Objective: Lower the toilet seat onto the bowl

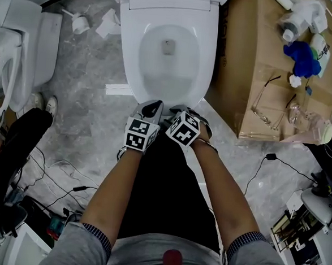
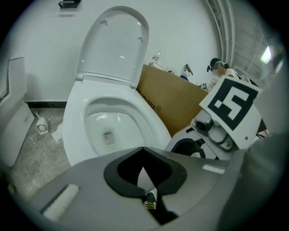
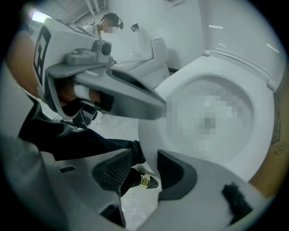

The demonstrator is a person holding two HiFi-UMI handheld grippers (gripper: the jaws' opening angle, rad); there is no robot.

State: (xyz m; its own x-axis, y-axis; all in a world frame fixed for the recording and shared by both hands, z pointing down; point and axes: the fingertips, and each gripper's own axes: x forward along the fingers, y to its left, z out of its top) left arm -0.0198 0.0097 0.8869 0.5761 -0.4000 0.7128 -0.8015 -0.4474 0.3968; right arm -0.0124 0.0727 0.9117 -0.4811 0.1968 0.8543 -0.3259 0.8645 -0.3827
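Toilet seat point(image 1: 203, 52) apparently down on bowl point(image 1: 165, 72) (lid point(image 2: 115, 45) upright behind). Right gripper point(image 3: 144, 158) fingers point(image 3: 113, 169) gape empty, left gripper point(image 2: 143, 150) closed, empty. Next, likely withdraw.

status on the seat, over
Left gripper jaws shut, empty; right gripper jaws open, empty. White plastic toilet seat looks down on ceramic bowl, white lid upright. Nothing obstructing.

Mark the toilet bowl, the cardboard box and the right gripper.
toilet bowl point(image 1: 209, 53), head view, right side of rim.
cardboard box point(image 1: 245, 49), head view, bare top panel.
right gripper point(image 3: 137, 172), right gripper view, midway between its open jaws.
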